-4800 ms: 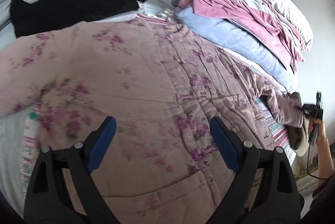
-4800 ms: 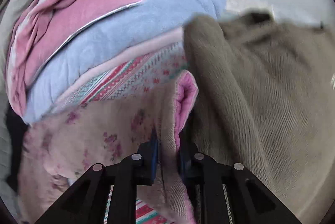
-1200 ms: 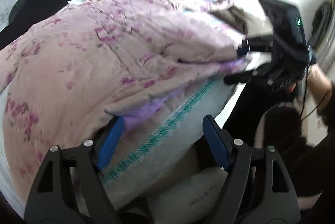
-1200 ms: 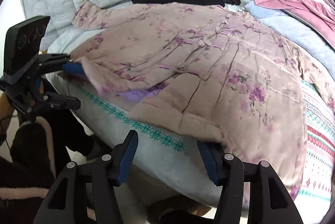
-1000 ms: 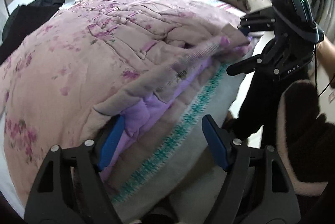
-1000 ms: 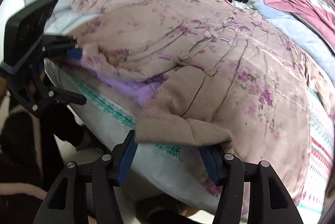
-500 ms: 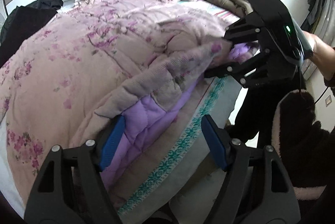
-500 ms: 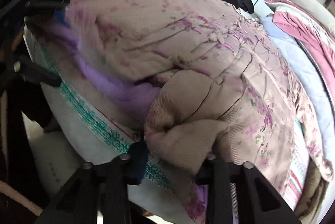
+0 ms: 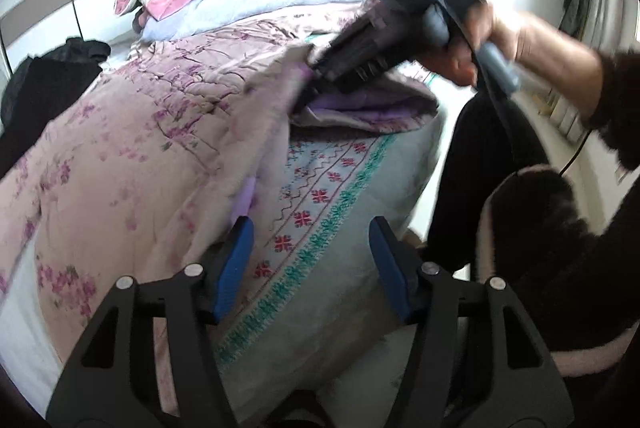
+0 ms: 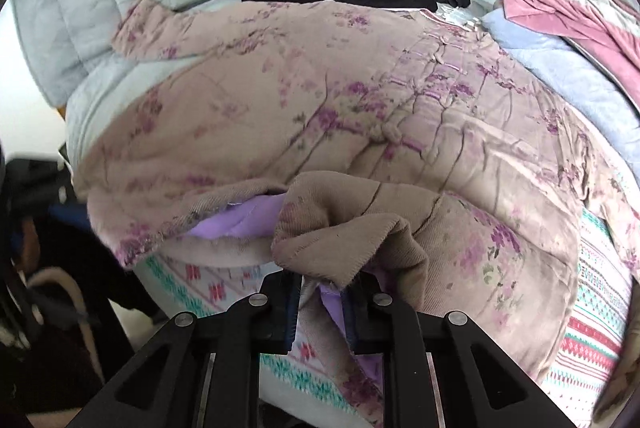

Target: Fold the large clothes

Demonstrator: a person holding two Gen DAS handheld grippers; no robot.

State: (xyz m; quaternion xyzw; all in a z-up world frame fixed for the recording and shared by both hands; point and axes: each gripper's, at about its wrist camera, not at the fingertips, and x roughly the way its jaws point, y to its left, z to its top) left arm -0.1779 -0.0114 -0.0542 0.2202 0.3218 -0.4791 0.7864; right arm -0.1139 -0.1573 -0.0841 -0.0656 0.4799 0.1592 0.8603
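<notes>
Your right tongs (image 10: 320, 302) are closing on the hem of the floral padded coat (image 10: 320, 100) spread across the bed (image 9: 340, 196); your left tongs (image 9: 310, 270) are narrowing, empty. One-sided lifting is risking a skewed fold

Floral quilted jacket (image 10: 320, 100), hem lifted
</notes>
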